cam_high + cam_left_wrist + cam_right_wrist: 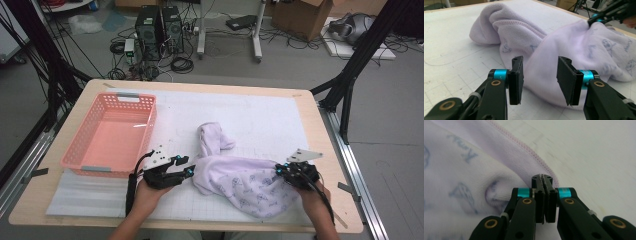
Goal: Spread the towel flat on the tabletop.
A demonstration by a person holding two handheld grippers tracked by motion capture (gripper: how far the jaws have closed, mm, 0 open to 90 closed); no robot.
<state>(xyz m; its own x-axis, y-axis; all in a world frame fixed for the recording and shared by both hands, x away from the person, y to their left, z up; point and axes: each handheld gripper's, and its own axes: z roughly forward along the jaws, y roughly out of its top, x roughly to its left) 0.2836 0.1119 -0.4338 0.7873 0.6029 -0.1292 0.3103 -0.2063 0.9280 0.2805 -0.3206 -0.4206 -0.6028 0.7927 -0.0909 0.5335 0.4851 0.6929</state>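
The lilac towel [240, 175] lies crumpled on the desk [310, 125], to the right of the pink basket [107, 132] and apart from it. The left gripper [189, 167] sits between basket and towel, its 2 jaws spread, the towel's near edge just ahead of them and not pinched. The right gripper [278, 170], at the towel's far side from the basket, has its jaws pressed together on the hemmed towel edge.
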